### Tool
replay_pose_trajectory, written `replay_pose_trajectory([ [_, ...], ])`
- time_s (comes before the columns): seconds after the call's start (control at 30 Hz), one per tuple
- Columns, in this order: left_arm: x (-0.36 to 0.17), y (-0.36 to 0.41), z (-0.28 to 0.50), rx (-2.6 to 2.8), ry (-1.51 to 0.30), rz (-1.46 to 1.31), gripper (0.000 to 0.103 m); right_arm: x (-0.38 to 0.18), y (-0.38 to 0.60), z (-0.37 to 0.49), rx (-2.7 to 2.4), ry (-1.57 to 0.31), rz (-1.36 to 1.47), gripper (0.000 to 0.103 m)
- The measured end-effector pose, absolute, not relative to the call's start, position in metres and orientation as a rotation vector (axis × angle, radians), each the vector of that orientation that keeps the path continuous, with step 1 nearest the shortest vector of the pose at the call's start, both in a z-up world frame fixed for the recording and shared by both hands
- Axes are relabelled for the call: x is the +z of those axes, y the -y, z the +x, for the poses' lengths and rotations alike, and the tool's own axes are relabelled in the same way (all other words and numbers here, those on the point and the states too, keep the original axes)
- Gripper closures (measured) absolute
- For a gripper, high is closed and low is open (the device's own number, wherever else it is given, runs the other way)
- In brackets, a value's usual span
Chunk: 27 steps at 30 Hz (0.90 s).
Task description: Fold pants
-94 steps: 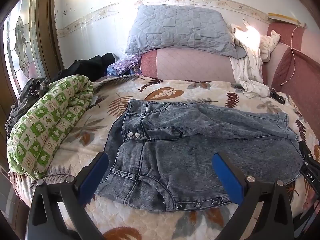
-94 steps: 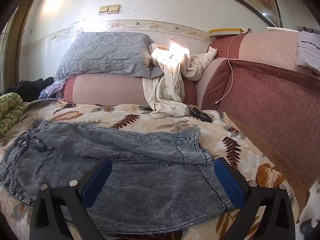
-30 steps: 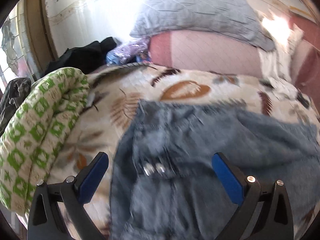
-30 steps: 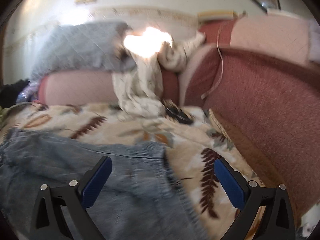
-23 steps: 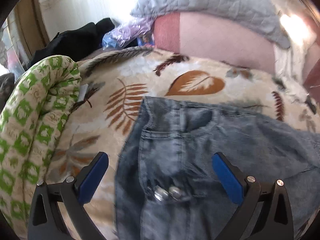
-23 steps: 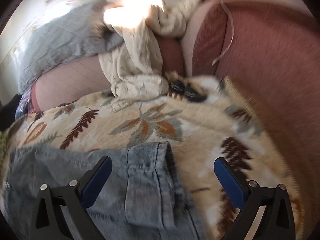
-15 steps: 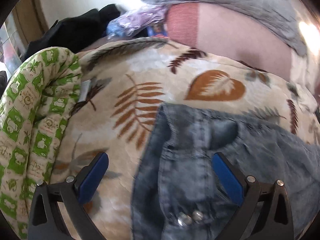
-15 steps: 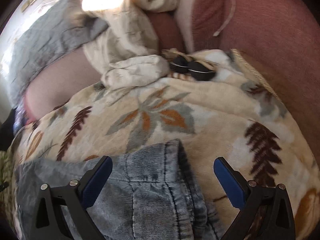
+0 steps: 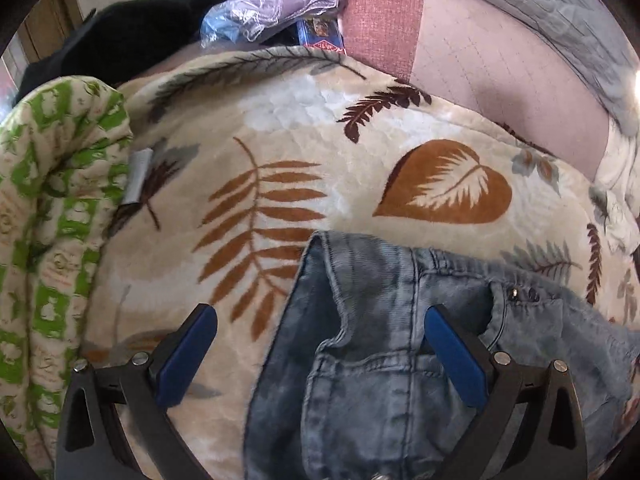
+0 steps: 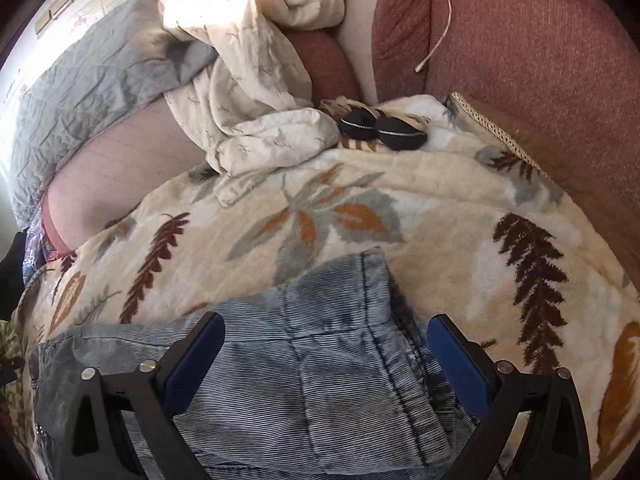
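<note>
Faded blue denim pants lie flat on a cream leaf-print blanket. In the left wrist view my left gripper is open, low over the far corner of the waistband, one blue finger on each side of it. In the right wrist view my right gripper is open, low over the far corner of the leg hem, which lies between the blue fingers. Neither gripper holds cloth.
A rolled green-and-white quilt lies at the left edge. Black clothes and a plastic bag sit at the back left. A cream garment, two black round items and red cushions lie behind the hem.
Both grippers have moved forward and down from the near side of the pants to their far edge. Both stay open.
</note>
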<state>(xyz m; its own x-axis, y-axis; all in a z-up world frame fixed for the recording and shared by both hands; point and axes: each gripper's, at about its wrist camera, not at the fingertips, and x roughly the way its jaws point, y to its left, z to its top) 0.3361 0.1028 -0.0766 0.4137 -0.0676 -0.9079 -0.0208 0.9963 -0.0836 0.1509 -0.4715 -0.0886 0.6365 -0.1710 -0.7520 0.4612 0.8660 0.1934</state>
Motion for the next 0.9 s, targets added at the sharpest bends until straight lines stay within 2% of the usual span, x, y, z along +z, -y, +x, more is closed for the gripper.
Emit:
replay_pose_trajectory([
  [0.07,-0.080,-0.102,0.339,-0.030,-1.154,-0.096,0.004,-0.091,0.474,0.152,-0.372,-0.805,0.396,0.000],
  [0.17,-0.088,-0.100,0.345,-0.033,-1.180,-0.107,0.014,-0.092,0.474,0.154,-0.360,-0.803,0.396,0.001],
  [0.27,-0.097,-0.098,0.352,-0.057,-1.215,-0.139,0.036,-0.092,0.474,0.157,-0.353,-0.802,0.393,0.001],
  [0.33,-0.101,-0.097,0.354,-0.064,-1.226,-0.149,0.042,-0.092,0.475,0.158,-0.352,-0.798,0.395,0.001],
  [0.4,-0.101,-0.095,0.356,-0.082,-1.221,-0.155,0.059,-0.092,0.476,0.158,-0.352,-0.796,0.397,0.001],
  [0.57,-0.099,-0.086,0.358,-0.127,-1.211,-0.155,0.093,-0.092,0.483,0.160,-0.318,-0.790,0.420,0.002],
  [0.77,-0.088,-0.083,0.349,-0.157,-1.142,-0.146,0.100,-0.089,0.487,0.160,-0.254,-0.791,0.420,0.012],
  [0.9,-0.075,-0.083,0.342,-0.188,-1.099,-0.159,0.100,-0.096,0.493,0.162,-0.217,-0.818,0.460,0.026],
])
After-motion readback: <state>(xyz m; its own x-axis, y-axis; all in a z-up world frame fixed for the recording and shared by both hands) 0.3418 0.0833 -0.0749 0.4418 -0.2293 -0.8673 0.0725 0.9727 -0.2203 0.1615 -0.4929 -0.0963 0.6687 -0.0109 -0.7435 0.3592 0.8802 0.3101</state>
